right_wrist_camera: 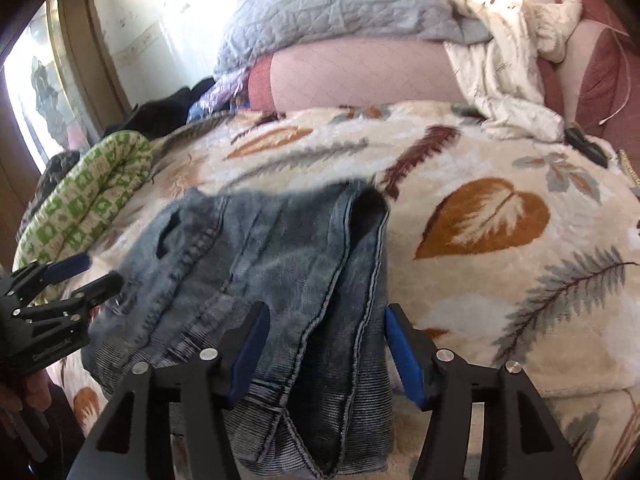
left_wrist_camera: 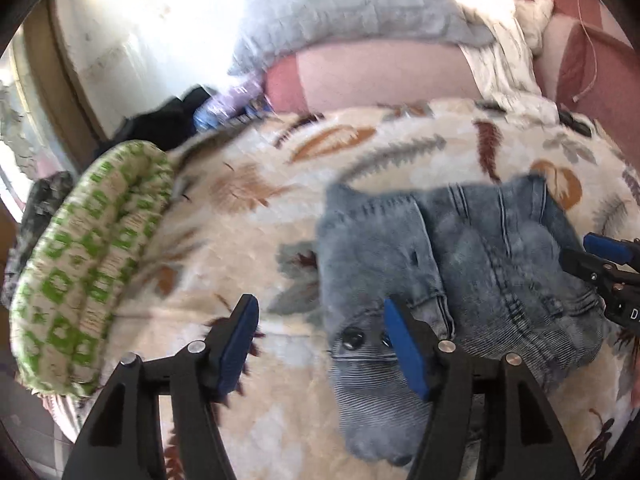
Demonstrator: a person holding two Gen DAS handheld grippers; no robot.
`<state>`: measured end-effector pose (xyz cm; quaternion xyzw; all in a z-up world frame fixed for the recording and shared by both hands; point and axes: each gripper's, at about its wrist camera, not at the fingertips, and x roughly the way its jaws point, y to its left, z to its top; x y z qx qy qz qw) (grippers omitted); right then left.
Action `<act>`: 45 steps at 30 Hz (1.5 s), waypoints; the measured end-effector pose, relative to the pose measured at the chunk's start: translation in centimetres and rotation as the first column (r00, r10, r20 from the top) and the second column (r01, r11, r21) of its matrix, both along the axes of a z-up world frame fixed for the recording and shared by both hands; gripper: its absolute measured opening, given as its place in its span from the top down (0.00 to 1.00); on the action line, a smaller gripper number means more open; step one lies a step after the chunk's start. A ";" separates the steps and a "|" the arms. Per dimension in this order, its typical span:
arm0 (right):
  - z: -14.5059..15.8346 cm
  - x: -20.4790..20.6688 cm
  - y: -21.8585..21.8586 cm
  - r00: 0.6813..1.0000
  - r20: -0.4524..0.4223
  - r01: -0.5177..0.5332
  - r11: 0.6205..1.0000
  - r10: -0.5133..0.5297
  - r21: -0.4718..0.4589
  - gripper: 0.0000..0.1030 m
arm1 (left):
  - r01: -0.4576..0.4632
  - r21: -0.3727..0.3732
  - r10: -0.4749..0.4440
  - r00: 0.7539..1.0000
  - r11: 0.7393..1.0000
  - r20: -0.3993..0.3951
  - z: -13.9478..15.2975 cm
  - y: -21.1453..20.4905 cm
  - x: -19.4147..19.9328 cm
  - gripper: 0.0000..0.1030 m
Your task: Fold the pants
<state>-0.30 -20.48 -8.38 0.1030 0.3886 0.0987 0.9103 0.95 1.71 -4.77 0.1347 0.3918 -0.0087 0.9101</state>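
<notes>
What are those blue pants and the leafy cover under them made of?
The pants look like faded denim: woven ribbing, double-stitched seams, metal rivets. The leaf-print blanket looks like plush fleece, with a fuzzy matte pile; the fibre cannot be told.

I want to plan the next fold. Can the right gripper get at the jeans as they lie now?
Probably yes. The right gripper is open, its fingers standing on either side of the near end of the folded jeans on the leaf blanket. Nothing lies between; the left gripper stays off to the side.

One folded pair of faded blue denim pants (right_wrist_camera: 256, 280), two black blue-padded grippers (left_wrist_camera: 320, 344) (right_wrist_camera: 324, 344), one cream leaf-print fleece blanket (right_wrist_camera: 500, 280), one green-and-white patterned cushion (left_wrist_camera: 88, 260).
</notes>
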 end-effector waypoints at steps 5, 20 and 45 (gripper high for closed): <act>2.5 -1.7 -0.7 0.993 0.118 0.027 0.999 -0.029 0.022 0.36 | -0.044 -0.025 0.046 0.993 0.999 0.104 3.4 0.7 -2.1 0.29; 7.8 -7.8 0.7 0.922 0.386 0.059 0.998 -0.041 -0.036 0.26 | -0.042 -0.050 0.051 0.978 0.998 0.203 8.6 1.0 -6.7 0.28; 10.2 -14.7 3.9 0.900 0.424 0.102 0.994 -0.105 0.028 0.19 | -0.019 -0.145 0.058 0.961 0.989 0.270 10.5 3.4 -9.9 0.27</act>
